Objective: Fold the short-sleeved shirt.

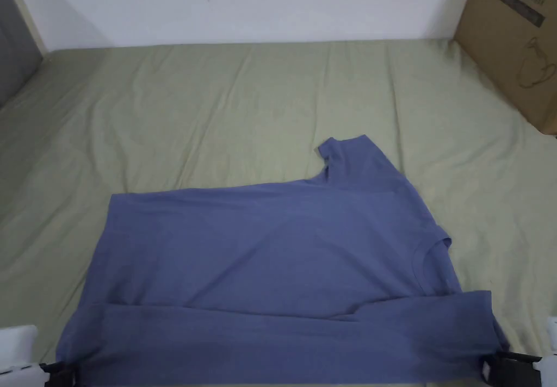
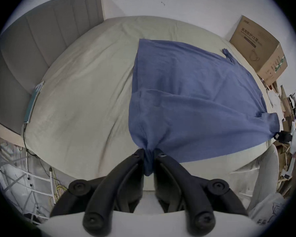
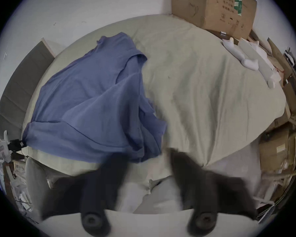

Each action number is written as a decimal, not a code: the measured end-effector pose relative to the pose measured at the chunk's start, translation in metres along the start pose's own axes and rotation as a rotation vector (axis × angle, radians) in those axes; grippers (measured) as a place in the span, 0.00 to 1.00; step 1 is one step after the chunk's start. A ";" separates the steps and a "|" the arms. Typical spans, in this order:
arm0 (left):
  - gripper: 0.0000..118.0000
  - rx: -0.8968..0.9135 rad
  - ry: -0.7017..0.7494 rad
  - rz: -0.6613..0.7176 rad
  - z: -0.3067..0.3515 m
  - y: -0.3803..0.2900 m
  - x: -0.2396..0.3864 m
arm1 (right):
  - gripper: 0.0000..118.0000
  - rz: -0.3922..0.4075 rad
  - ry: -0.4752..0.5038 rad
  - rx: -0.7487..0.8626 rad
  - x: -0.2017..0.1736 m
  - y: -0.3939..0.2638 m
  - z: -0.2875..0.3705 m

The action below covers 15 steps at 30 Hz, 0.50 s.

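Note:
A blue short-sleeved shirt (image 1: 272, 252) lies spread sideways on the bed, collar to the right and one sleeve pointing toward the far wall. Its near long edge is folded up into a band along the front. My left gripper (image 2: 149, 151) is shut on the bunched near-left corner of the shirt (image 2: 195, 95); in the head view it sits at the bottom left (image 1: 57, 374). My right gripper (image 3: 145, 155) is blurred, its jaws wide apart, with the shirt's (image 3: 92, 95) near-right corner drooping loose between them. In the head view it sits at that corner (image 1: 497, 369).
The bed (image 1: 217, 105) has a wrinkled pale green sheet with open room beyond the shirt. A large cardboard box (image 1: 517, 40) stands at the far right corner. White foam pieces (image 3: 237, 56) lie by the box. A grey headboard (image 2: 32, 52) is on the left.

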<state>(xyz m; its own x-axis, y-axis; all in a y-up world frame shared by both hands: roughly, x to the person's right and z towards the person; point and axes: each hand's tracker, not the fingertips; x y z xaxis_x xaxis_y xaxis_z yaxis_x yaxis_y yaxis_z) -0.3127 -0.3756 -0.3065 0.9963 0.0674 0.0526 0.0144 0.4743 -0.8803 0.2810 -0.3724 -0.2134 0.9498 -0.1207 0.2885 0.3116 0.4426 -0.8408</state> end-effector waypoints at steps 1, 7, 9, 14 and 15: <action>0.67 0.003 -0.002 0.006 0.003 0.005 0.000 | 0.93 -0.018 -0.010 -0.007 0.000 0.004 0.002; 0.80 0.157 -0.060 0.096 0.033 0.050 0.009 | 0.83 -0.051 0.090 0.178 -0.006 0.062 0.043; 0.19 0.195 -0.102 0.102 0.038 0.064 0.015 | 0.30 -0.031 0.118 0.203 -0.015 0.084 0.047; 0.00 0.183 -0.073 0.060 0.012 0.083 0.033 | 0.00 -0.012 0.153 0.166 -0.040 0.112 0.011; 0.00 0.166 -0.081 0.067 0.006 0.085 0.035 | 0.00 -0.028 0.158 0.154 -0.044 0.115 0.001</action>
<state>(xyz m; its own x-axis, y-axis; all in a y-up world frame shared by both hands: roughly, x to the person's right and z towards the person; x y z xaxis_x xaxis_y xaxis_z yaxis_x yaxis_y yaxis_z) -0.2771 -0.3280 -0.3764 0.9844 0.1711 0.0401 -0.0727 0.6043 -0.7935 0.2752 -0.3150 -0.3218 0.9370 -0.2668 0.2254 0.3417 0.5664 -0.7499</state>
